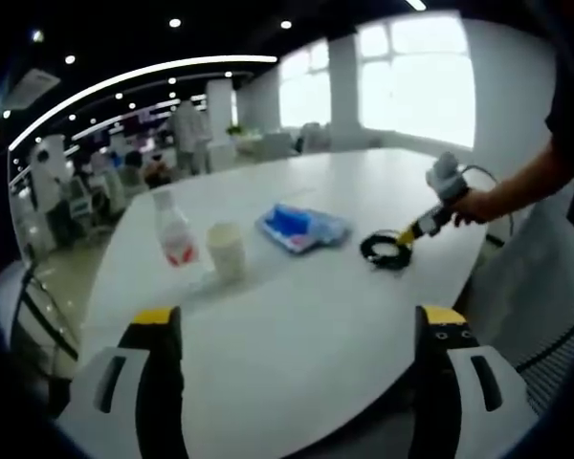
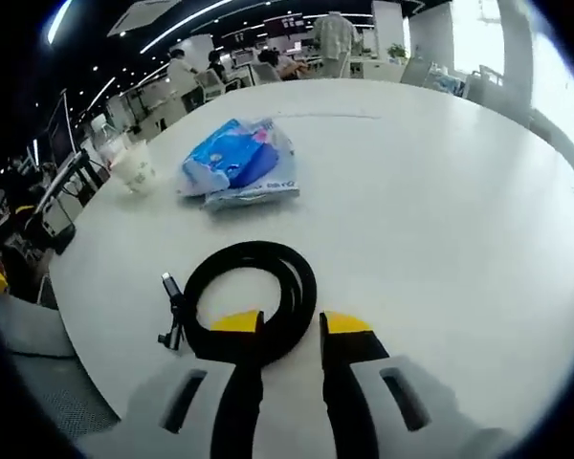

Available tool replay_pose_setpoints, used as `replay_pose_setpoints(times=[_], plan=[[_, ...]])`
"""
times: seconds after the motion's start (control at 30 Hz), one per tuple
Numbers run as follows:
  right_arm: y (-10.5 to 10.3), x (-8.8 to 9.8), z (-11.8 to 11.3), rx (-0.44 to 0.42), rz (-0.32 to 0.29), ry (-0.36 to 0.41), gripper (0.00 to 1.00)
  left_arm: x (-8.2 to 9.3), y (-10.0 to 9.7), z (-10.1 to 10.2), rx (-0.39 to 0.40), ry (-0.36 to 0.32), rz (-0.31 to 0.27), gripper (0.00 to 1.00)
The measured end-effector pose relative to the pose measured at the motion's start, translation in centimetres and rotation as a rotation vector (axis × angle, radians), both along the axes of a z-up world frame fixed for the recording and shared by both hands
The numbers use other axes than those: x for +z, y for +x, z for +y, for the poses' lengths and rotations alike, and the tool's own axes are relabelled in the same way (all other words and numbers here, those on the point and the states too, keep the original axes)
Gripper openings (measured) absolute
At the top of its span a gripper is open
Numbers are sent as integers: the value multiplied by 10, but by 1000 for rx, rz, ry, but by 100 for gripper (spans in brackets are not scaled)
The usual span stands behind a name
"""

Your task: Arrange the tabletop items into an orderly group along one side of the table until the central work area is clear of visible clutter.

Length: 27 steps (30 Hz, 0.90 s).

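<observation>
Your right gripper (image 2: 289, 323) is pinching the near edge of the coiled black cable (image 2: 251, 292) lying on the white bench (image 2: 440, 191), your left gripper (image 1: 299, 317) is hovering wide open, and the blue packet (image 2: 237, 163), paper cup (image 1: 227, 251) and bottle (image 1: 175, 229) are sitting beyond.

White worktop (image 1: 297, 316), large with a rounded edge, plastic bottle (image 1: 175, 229) upright beside paper cup (image 1: 227, 251), blue packet (image 2: 237, 163) lying flat near centre, coiled black cable (image 2: 249, 298) near the edge, items apart.
</observation>
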State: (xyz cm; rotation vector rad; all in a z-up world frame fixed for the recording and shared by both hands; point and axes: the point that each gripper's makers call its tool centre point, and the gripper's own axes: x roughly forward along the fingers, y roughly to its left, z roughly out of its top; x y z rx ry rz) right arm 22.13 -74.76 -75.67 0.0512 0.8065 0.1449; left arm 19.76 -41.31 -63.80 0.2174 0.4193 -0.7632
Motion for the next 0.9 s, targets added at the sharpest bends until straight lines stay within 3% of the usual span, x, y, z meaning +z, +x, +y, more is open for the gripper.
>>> replay_pose_setpoints(times=[0.27,0.5,0.9], plan=[[19,25,7,80,-89,-61,37,-1,0,0,-1,4,2,98],[41,40,23,136,-137,-56,44,1,1,0,1,2,-5,98],[79,59,61,291,-235,-63,46,-1,-1,-2,-21,11,-4,99]])
